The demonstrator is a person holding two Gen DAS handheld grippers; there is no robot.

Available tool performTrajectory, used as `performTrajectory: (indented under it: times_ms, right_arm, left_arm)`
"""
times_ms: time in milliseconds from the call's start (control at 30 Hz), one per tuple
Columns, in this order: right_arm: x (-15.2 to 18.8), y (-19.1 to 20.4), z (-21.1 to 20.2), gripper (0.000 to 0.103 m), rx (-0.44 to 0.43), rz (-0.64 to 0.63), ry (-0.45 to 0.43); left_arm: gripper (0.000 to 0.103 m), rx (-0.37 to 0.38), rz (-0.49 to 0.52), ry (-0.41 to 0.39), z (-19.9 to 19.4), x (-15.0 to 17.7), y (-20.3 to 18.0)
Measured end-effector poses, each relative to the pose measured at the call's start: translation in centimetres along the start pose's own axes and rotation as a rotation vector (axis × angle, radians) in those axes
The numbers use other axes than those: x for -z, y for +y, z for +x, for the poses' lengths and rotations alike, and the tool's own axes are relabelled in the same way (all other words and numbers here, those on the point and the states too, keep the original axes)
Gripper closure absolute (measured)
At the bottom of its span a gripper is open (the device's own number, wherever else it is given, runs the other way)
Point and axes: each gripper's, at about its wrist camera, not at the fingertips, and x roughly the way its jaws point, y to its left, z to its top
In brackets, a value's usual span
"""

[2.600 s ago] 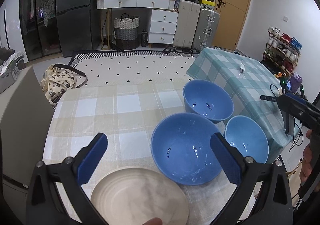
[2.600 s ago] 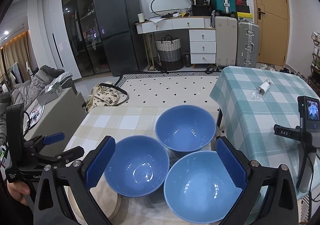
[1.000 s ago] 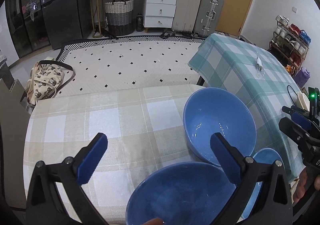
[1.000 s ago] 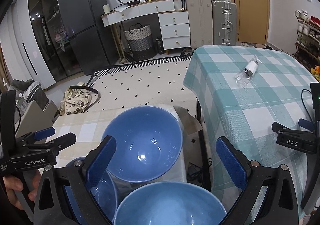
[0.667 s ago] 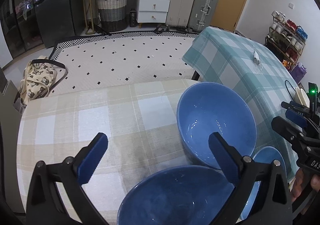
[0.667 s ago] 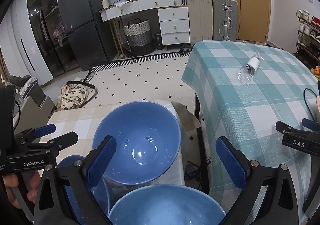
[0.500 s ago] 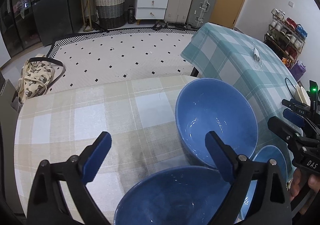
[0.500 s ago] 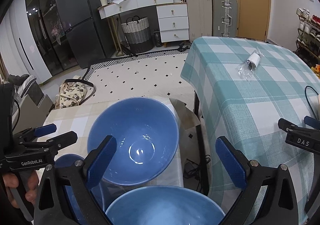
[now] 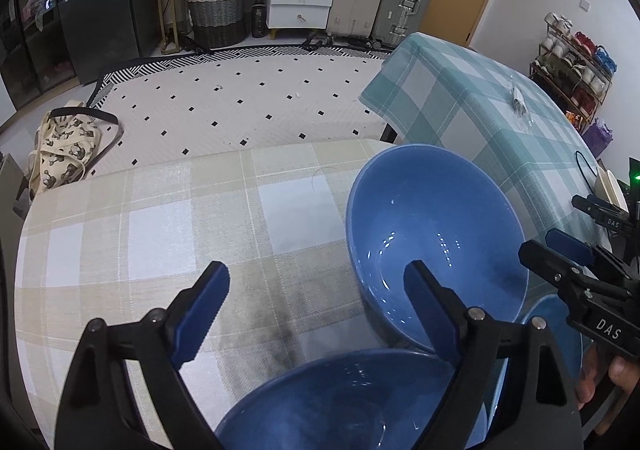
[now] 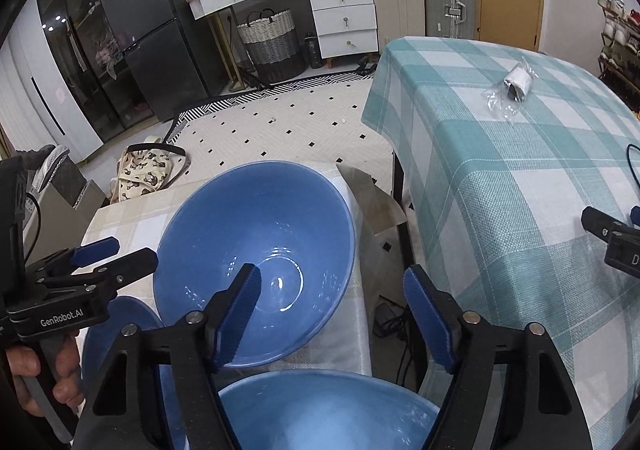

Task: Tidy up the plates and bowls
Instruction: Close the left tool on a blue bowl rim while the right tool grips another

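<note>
Your left gripper [image 9: 316,292] and right gripper [image 10: 332,296], jaws just narrowing but empty, straddle opposite rims of the far blue bowl [image 10: 256,246], likely to lift it

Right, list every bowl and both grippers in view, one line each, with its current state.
far blue bowl: upright, empty, on the beige checked cloth.
near blue bowl: upright, empty, under the right gripper.
third blue bowl: upright, empty, under the left gripper.
left gripper: open, jaws just been closing, nothing gripped.
right gripper: open, jaws just been closing, nothing gripped.
</note>
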Motion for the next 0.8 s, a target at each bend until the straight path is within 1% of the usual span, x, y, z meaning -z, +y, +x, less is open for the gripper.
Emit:
performTrajectory:
  times_ms: [67, 133, 233, 300, 433, 467, 533, 600, 667, 700, 733, 767, 800]
  right_arm:
    - [0.1, -0.3, 0.4, 0.029, 0.002, 0.009, 0.013]
    - [0.1, -0.6, 0.8, 0.033, 0.002, 0.018, 0.021]
    - [0.1, -0.7, 1.2, 0.033, 0.006, 0.023, 0.027]
    - [0.1, -0.8, 1.4, 0.035, 0.001, 0.027, 0.03]
    - [0.0, -1.0, 1.9, 0.036, 0.003, 0.033, 0.039]
    - [0.0, -1.0, 2.0, 0.036, 0.003, 0.032, 0.041]
    - [0.1, -0.8, 2.1, 0.04, 0.004, 0.028, 0.047]
    - [0.1, -0.6, 2.1, 0.041, 0.007, 0.023, 0.051]
    - [0.1, -0.5, 2.3, 0.046, 0.006, 0.017, 0.056]
    - [0.2, -0.4, 2.3, 0.051, 0.007, 0.011, 0.058]
    - [0.2, -0.2, 2.4, 0.056, 0.013, 0.003, 0.06]
    - [0.2, -0.1, 2.5, 0.058, 0.016, -0.002, 0.062]
    - [0.2, 0.0, 2.6, 0.065, 0.015, -0.005, 0.062]
  left_arm:
    - [0.014, 0.003, -0.011, 0.013, 0.5, 0.0, 0.2]
    - [0.014, 0.004, -0.012, 0.015, 0.7, 0.1, 0.3]
    - [0.015, 0.007, -0.02, 0.022, 1.0, 0.1, 0.5]
    - [0.017, 0.012, -0.024, 0.027, 1.1, 0.1, 0.5]
    - [0.019, 0.018, -0.011, 0.039, 1.5, 0.2, 0.3]
    - [0.025, 0.019, -0.008, 0.044, 1.7, 0.2, 0.3]
    - [0.035, 0.021, -0.01, 0.06, 2.1, 0.3, 0.3]
    - [0.039, 0.04, -0.02, 0.067, 2.3, 0.3, 0.3]
    - [0.044, 0.052, -0.017, 0.07, 2.4, 0.3, 0.1]
    - [0.047, 0.055, -0.016, 0.068, 2.4, 0.3, 0.0]
    - [0.052, 0.064, -0.015, 0.068, 2.5, 0.4, -0.1]
    - [0.056, 0.074, -0.016, 0.068, 2.5, 0.4, -0.2]
    - [0.058, 0.079, -0.015, 0.069, 2.5, 0.4, -0.3]
